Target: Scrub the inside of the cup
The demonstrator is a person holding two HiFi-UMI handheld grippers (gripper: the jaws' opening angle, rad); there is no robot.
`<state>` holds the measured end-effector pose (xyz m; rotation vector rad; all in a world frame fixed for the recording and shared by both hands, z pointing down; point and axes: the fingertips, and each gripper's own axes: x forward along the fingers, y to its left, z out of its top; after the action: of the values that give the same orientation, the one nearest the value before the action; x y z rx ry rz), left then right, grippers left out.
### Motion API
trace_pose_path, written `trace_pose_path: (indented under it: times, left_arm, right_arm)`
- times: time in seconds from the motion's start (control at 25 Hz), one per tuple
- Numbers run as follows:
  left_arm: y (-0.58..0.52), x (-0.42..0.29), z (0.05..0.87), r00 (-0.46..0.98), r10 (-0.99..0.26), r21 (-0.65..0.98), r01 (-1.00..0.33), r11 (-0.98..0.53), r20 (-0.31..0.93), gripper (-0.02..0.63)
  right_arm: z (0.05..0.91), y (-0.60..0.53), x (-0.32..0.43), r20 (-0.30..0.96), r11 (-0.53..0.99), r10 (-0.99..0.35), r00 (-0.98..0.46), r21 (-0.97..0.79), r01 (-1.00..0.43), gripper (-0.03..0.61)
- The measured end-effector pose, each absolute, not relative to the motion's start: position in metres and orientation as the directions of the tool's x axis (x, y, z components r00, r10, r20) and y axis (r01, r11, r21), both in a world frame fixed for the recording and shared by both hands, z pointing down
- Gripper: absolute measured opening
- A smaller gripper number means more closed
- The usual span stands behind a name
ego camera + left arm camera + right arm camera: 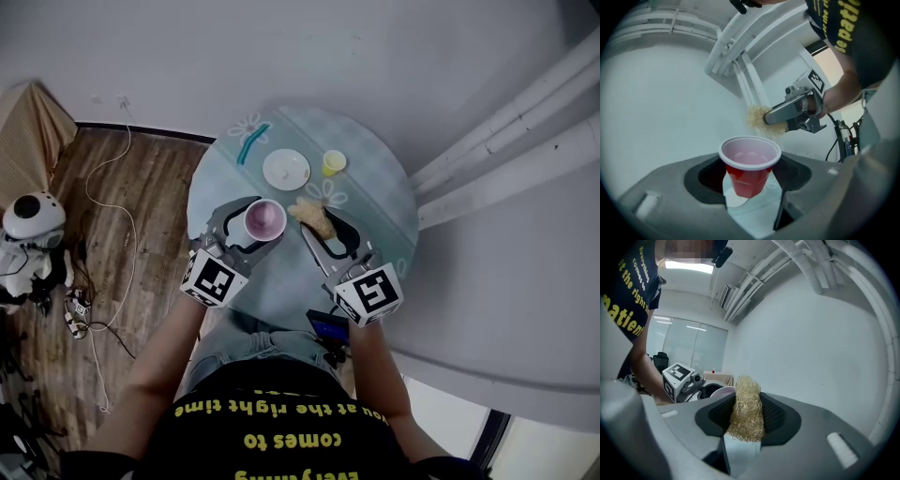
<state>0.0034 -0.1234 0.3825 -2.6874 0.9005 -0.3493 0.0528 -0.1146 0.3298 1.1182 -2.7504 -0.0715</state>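
The left hand-held gripper [246, 230] is spread wide, its two pads closed on the sides of the red cup [749, 176] just under the white rim. The cup stands upright, long axis vertical, mouth facing up and showing its pale pink inside. It sits over the near left part of the round surface [375, 187]; whether its base touches the cloth cannot be told.

The right hand-held gripper [328, 236] is at a narrower setting and clamps a straw-coloured fibrous scrubber [746, 413]. In the right gripper view the scrubber's long axis runs up and down between the pads, with tufts sticking out above and below them. In the head view it lies just right of the cup's rim, not touching it. In the left gripper view it shows beyond the cup and higher than the rim.

Farther back on the surface are a white plate [286, 170], a small yellow cup [333, 163] to its right and a teal stick [251, 143] to its far left.
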Motion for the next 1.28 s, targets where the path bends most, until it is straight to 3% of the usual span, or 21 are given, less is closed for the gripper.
trace_pose_path:
  times: [0.52,0.96,1.28]
  left_arm:
    - [-0.117,0.012,0.399,0.78,-0.592,-0.368,-0.5,-0.784,0.201,0.313]
    - [-0.116,0.015,0.416,0.767,-0.58,-0.392,-0.461,-0.796,0.275,0.313]
    - [-0.119,0.017,0.429,0.738,-0.588,-0.391,-0.459,-0.798,0.333,0.313]
  right_arm:
    - [0.344,-0.097,0.008,0.408,0.791,-0.608,-0.681,0.384,-0.476,0.155]
    - [0.382,-0.094,-0.006,0.627,0.818,-0.556,-0.546,0.528,-0.227,0.155]
    - [0.402,-0.1,-0.005,0.705,0.806,-0.553,-0.443,0.587,-0.073,0.155]
